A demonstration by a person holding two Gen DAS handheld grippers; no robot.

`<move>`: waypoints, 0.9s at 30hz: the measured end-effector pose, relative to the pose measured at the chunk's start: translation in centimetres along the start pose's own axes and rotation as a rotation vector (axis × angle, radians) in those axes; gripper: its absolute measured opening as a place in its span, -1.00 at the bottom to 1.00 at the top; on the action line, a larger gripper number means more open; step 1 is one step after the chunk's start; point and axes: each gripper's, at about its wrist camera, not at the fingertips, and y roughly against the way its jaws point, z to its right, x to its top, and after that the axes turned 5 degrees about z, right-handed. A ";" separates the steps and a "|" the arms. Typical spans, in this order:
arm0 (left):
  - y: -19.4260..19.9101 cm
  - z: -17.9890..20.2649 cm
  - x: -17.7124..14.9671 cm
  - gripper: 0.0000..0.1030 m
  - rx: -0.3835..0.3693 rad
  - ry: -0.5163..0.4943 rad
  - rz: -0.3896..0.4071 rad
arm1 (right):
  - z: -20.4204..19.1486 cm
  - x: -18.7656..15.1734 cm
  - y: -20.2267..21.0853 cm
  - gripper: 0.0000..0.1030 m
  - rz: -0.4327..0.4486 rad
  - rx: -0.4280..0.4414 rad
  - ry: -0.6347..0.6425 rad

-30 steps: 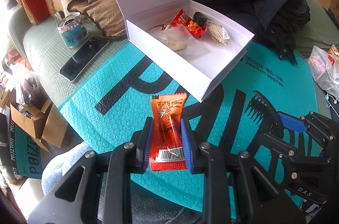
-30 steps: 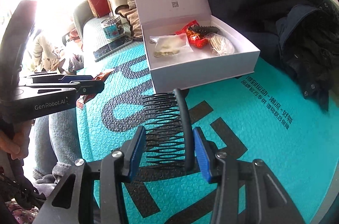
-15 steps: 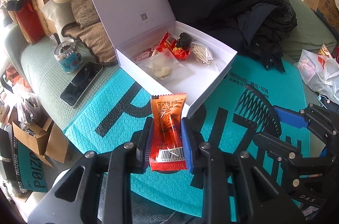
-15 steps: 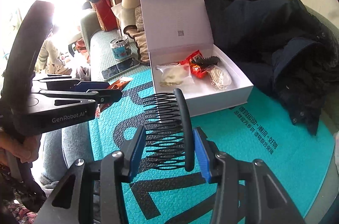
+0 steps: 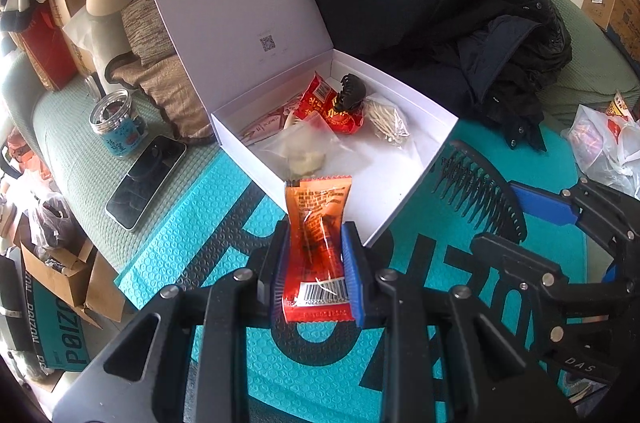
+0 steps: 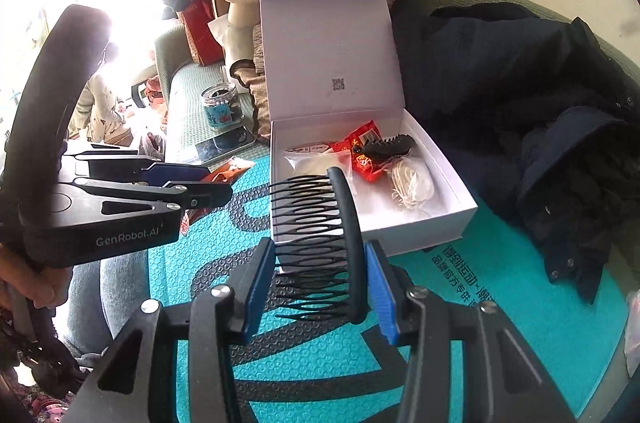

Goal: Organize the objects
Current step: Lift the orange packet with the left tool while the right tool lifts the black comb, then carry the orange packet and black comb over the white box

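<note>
My left tongs (image 5: 316, 263) grip an orange snack packet (image 5: 318, 223), my right tongs (image 6: 316, 283) a black comb (image 6: 320, 235); both remain outside the partly filled white box (image 6: 440, 227).

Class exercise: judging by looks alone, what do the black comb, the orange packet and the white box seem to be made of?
Black comb: probably matte moulded plastic; thin, uniform teeth.
Orange packet: glossy plastic film; it creases, shines and has a crimped end.
White box: likely smooth matte cardboard; crisp folded lid, stiff flat walls.
</note>
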 end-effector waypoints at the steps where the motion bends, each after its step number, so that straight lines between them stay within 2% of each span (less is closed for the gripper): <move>1: -0.3 0.0 0.4 -0.53 -0.001 -0.001 -0.001 | 0.2 0.2 -0.3 -0.11 0.000 0.001 0.001; 17: -7.2 -0.6 6.2 -0.53 -0.007 -0.008 -0.018 | 3.3 3.7 -6.6 -0.11 0.030 0.006 0.009; 27: -12.0 -1.5 8.0 -0.53 -0.008 -0.009 -0.060 | 4.9 5.0 -10.2 -0.11 0.028 -0.002 0.010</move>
